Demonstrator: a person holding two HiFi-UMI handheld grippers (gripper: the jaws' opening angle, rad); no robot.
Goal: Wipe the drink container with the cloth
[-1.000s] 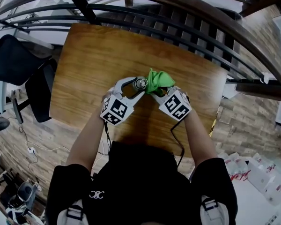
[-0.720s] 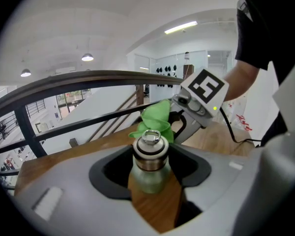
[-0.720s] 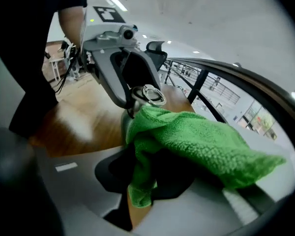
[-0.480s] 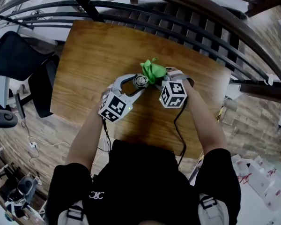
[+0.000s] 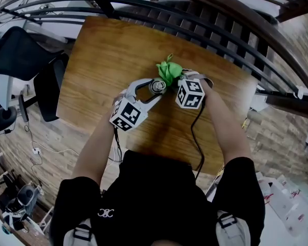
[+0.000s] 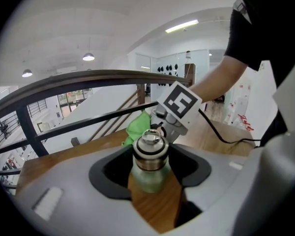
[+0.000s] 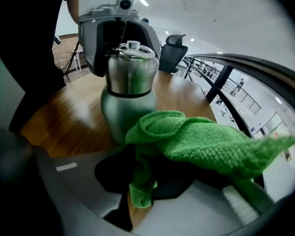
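Drink container: a pale green metal bottle with a steel neck and cap [image 5: 156,86] stands upright on the brown wooden table [image 5: 105,60], near the middle of it.
Left gripper: the left gripper [image 5: 152,91] reaches the bottle from the person's side. In the left gripper view its jaws are closed round the bottle's [image 6: 149,157] body, which sits in the dark hollow between the two pads.
Right gripper: the right gripper [image 5: 174,81] comes from the right and is just beside the bottle. Its jaws are pinched on a bunch of the bright green microfibre cloth [image 7: 201,141].
Cloth: the cloth [image 5: 168,71] is crumpled. One part hangs down between the right jaws, and the rest stands out past them. In the right gripper view it lies against the lower side of the bottle [image 7: 130,82], on the side away from the left gripper.
Cable: a black cable [image 5: 197,132] runs from the right gripper back along the person's arm.
Around: a dark metal railing [image 5: 220,24] curves behind the far edge of the table. A black office chair [image 5: 20,60] stands at the table's left.
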